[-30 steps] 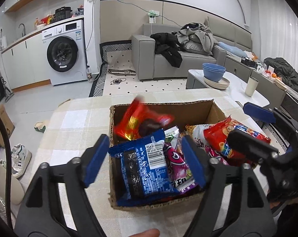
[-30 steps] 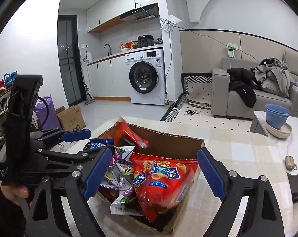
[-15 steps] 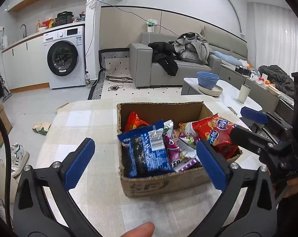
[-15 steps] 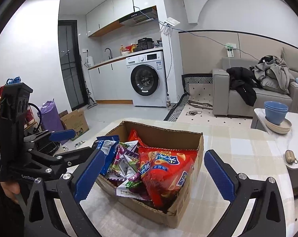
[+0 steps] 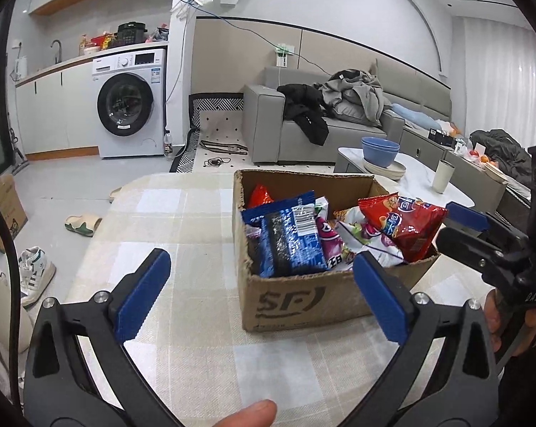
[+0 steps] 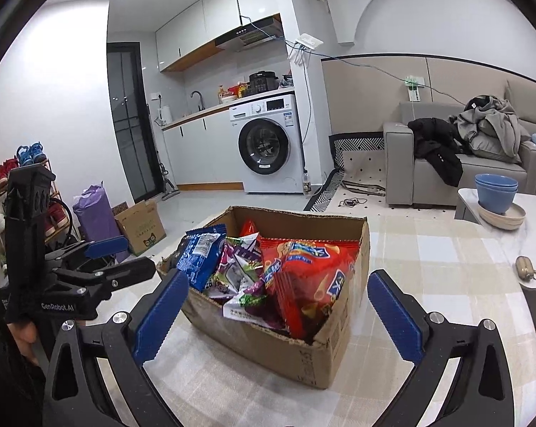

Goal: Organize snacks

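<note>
A cardboard box (image 5: pixel 303 300) (image 6: pixel 285 348) stands on the checked tablecloth, full of snack bags. A blue bag (image 5: pixel 289 242) (image 6: pixel 202 259) lies at its left, purple bags (image 6: pixel 239 277) in the middle, a red chip bag (image 5: pixel 403 224) (image 6: pixel 314 281) at its right, a small red bag (image 5: pixel 260 195) at the back. My left gripper (image 5: pixel 262 295) is open and empty, in front of the box's left corner. My right gripper (image 6: pixel 278 313) is open and empty, in front of the box. Each gripper shows in the other's view, the right (image 5: pixel 481 235) and the left (image 6: pixel 104 259).
A checked tablecloth (image 5: pixel 182 220) covers the table. A small brown pouch (image 6: pixel 525 267) lies at the right. A white side table with blue bowls (image 6: pixel 495 192) and a cup (image 5: pixel 444 176) stands beyond. Sofa, washing machine and shoes are in the room behind.
Both grippers have drawn back from the box and opened wide. The small red bag that was in the air over the box now lies in its back corner.
</note>
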{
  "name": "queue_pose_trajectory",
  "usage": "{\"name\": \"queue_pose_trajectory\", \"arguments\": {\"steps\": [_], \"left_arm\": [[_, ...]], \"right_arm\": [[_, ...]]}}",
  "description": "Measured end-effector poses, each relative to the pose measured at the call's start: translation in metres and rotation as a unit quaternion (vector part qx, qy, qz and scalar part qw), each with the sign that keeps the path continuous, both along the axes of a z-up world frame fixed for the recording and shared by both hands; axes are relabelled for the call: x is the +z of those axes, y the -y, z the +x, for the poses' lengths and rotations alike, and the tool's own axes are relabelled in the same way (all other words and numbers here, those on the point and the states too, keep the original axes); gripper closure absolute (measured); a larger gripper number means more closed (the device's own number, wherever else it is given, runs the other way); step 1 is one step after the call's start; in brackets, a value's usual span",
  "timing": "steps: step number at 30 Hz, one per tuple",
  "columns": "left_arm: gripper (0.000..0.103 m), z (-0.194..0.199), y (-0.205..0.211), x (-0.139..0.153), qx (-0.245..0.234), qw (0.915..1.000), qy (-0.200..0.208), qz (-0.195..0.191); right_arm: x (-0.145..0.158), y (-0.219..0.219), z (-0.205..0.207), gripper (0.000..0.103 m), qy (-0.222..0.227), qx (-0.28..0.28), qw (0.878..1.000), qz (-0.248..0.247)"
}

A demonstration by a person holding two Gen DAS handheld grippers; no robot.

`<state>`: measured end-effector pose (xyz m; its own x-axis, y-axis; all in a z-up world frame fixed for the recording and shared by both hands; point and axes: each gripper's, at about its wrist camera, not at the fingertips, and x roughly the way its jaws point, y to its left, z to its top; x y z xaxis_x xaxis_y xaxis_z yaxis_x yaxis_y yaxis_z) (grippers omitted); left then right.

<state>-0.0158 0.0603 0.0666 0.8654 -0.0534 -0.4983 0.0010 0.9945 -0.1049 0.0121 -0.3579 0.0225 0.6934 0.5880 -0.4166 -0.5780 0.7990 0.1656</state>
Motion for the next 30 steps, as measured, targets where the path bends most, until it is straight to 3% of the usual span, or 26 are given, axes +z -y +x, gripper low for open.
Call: {"name": "queue_pose_trajectory", "arguments": {"steps": [13, 30], "left_arm": [[0.001, -0.049, -0.002, -0.015, 0.0, 0.9992, 0.029, 0.028], [0.001, -0.074, -0.007, -0.035, 0.016, 0.9987, 0.047, 0.008]], "right_arm": [[-0.007, 0.015, -0.035, 0.0, 0.023, -0.007, 1.0, 0.019], [-0.019, 0.026, -0.064, 0.0, 0.064, -0.016, 0.997, 0.027]]}}
